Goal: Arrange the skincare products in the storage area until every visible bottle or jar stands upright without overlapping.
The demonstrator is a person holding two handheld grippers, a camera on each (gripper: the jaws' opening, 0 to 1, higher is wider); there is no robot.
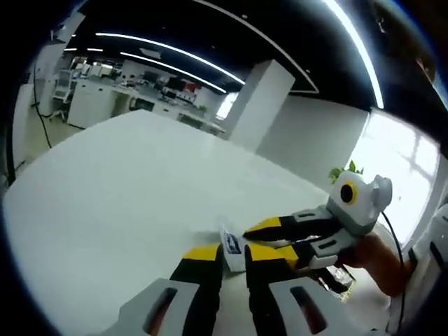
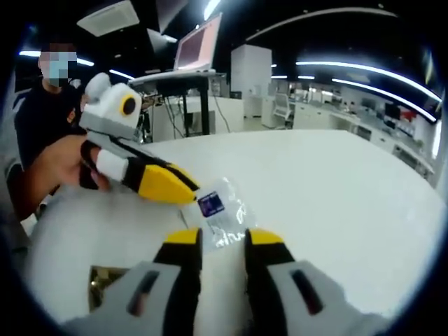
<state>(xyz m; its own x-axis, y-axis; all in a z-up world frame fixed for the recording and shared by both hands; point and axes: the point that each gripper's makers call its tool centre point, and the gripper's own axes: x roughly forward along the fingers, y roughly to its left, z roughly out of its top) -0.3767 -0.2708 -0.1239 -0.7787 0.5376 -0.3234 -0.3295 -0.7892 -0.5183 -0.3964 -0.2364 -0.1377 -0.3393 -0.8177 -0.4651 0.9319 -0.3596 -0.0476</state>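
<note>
Lying on the white table (image 2: 336, 210) between the two grippers is a small clear plastic packet (image 2: 222, 217) with a dark blue label (image 2: 211, 204); its print is too small to read. The packet rests flat rather than upright, its long axis running roughly from the left gripper (image 2: 183, 187) towards the right gripper (image 2: 222, 239), label end nearer the left one. In the left gripper view the packet (image 1: 233, 250) sits between that gripper's own yellow-tipped jaws, which stand parted around it; whether they pinch it I cannot tell. The right gripper (image 1: 252, 241) reaches in there, a hand (image 1: 378, 262) behind it, its jaws slightly parted at the packet's edge. A gold-coloured object (image 2: 105, 281) lies near the table's corner.
</note>
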